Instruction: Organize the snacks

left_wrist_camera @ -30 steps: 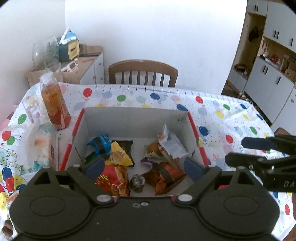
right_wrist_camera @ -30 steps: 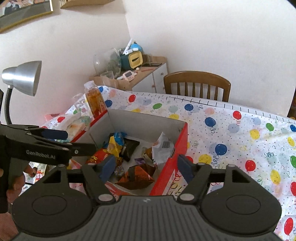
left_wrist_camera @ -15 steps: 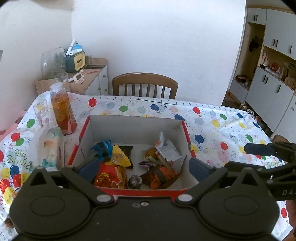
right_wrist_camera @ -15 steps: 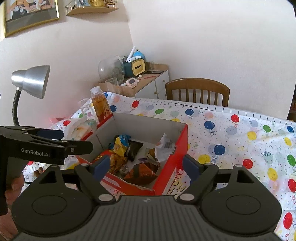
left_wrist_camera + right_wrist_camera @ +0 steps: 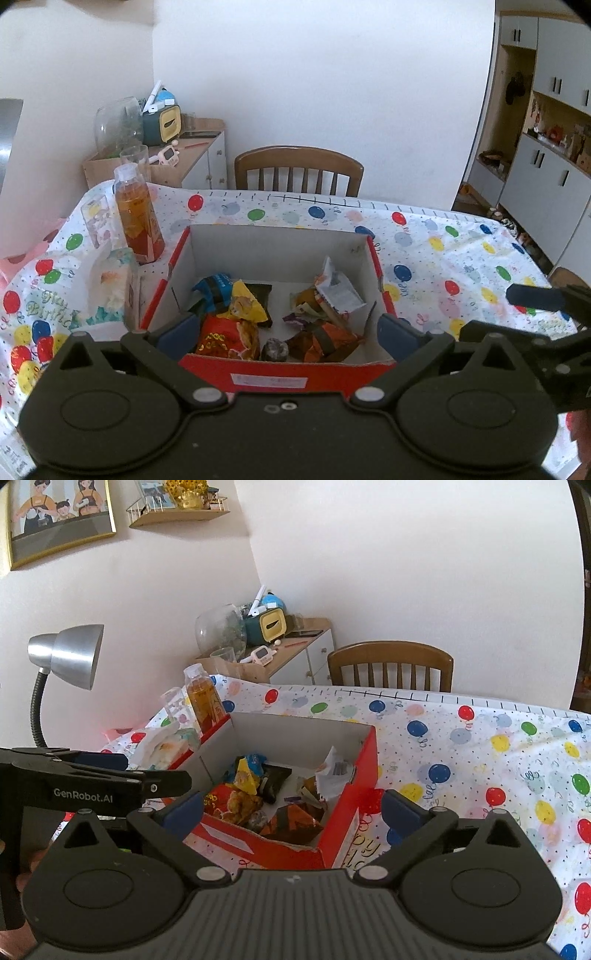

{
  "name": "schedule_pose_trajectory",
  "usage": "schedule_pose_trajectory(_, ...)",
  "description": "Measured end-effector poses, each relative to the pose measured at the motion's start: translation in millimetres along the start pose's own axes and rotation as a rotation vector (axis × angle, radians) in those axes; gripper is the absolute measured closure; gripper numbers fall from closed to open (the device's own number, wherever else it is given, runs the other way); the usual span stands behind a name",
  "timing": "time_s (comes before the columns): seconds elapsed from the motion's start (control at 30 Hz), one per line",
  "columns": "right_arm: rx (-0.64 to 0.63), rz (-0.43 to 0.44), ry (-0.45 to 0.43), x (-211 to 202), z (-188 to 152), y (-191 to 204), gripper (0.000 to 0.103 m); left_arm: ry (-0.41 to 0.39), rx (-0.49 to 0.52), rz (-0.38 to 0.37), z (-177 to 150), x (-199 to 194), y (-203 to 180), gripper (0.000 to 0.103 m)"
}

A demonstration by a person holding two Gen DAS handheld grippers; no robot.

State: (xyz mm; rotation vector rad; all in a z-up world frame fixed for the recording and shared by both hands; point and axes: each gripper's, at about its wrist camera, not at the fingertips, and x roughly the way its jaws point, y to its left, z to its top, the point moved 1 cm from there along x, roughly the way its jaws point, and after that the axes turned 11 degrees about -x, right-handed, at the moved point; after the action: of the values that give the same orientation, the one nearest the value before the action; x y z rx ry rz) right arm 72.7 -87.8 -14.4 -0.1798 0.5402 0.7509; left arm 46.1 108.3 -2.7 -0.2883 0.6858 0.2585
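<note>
A red cardboard box (image 5: 273, 374) (image 5: 364, 775) with white inner walls sits on the balloon-print tablecloth. It holds several snack packets: a red one (image 5: 221, 338), a yellow one (image 5: 245, 302), a blue one (image 5: 212, 284), an orange-brown one (image 5: 328, 339) (image 5: 291, 821) and a white torn wrapper (image 5: 338, 290). My left gripper (image 5: 288, 330) is open and empty, pulled back before the box's near wall. My right gripper (image 5: 291, 808) is open and empty, near the box's right front corner. Each gripper shows in the other's view, the right (image 5: 532, 299) and the left (image 5: 110, 775).
A bottle of orange drink (image 5: 138, 218) (image 5: 205, 699) and a glass (image 5: 94, 218) stand left of the box, with a tissue pack (image 5: 110, 284). A wooden chair (image 5: 299, 170) stands behind the table. A silver desk lamp (image 5: 62, 661) and a cluttered side cabinet (image 5: 280, 650) are on the left.
Both grippers have drawn back and up from the box, still open and empty. The box looks smaller and its whole near wall now shows. The snacks have not moved.
</note>
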Motion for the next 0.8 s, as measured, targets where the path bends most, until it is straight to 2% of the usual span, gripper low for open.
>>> schedule_pose_trajectory(0.8,0.001,0.004,-0.018,-6.6,-3.7,4.3,0.0,-0.013,-0.04,0.01,-11.8,-16.2,-0.9,0.0)
